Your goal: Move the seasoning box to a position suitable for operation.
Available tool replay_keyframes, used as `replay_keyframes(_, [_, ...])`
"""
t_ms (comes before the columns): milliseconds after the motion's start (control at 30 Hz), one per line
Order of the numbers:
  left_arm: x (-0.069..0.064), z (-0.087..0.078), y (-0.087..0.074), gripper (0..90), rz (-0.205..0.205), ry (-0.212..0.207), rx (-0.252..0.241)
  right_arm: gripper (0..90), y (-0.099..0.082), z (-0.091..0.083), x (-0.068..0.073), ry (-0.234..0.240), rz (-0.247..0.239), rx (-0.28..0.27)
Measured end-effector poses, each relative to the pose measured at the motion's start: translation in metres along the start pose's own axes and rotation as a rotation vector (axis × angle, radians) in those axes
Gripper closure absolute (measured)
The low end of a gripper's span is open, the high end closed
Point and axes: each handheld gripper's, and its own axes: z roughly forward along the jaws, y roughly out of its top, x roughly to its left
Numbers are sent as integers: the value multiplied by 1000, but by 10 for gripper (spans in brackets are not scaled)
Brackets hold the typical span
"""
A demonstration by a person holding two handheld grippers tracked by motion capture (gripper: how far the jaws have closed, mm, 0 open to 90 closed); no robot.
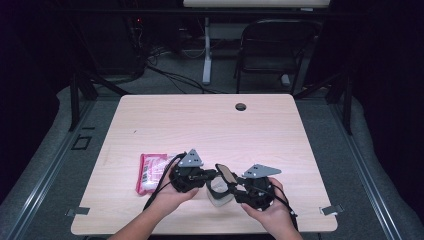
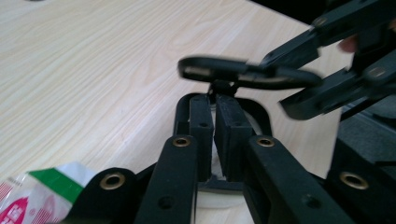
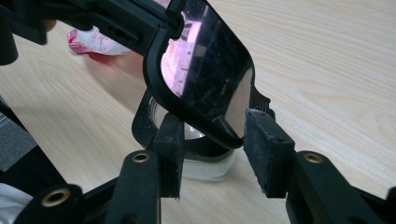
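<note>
Lid [image 3: 205, 70] between right gripper [image 3: 215, 149] pads

No legible text, even on the pink-and-white packet [image 1: 151, 172].

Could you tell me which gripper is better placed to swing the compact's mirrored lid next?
Right. The right gripper already straddles the lid edge, jaws open, while the left gripper is clamped on the compact's base, steadying it.

On the tabletop [image 1: 210, 120], the container [image 1: 220, 197] sits at six o'clock, its lid [image 1: 226, 174] raised above; the packet [image 1: 150, 172] lies at its nine o'clock, near.
</note>
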Motion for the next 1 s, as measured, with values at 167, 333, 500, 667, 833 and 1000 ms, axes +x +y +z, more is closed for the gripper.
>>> replay_keyframes(167, [3,8,-6,764,-5,53,34,613,1,-1,-2,8,5,-2])
replay_keyframes(333, [6,14,-9,706,-22,61,57,636,1,-3,-3,9,4,-4])
replay_keyframes(500, [8,22,-13,703,-35,51,77,662,1,-5,-4,14,15,-17])
replay_keyframes(667, [8,24,-14,721,-20,39,77,700,2,-8,-6,5,15,-23])
replay_keyframes(833, [7,24,-15,724,-16,42,69,730,1,-9,-9,-3,23,-37])
replay_keyframes(1000, [7,25,-15,727,-14,42,65,747,1,-13,-15,-10,52,-44])
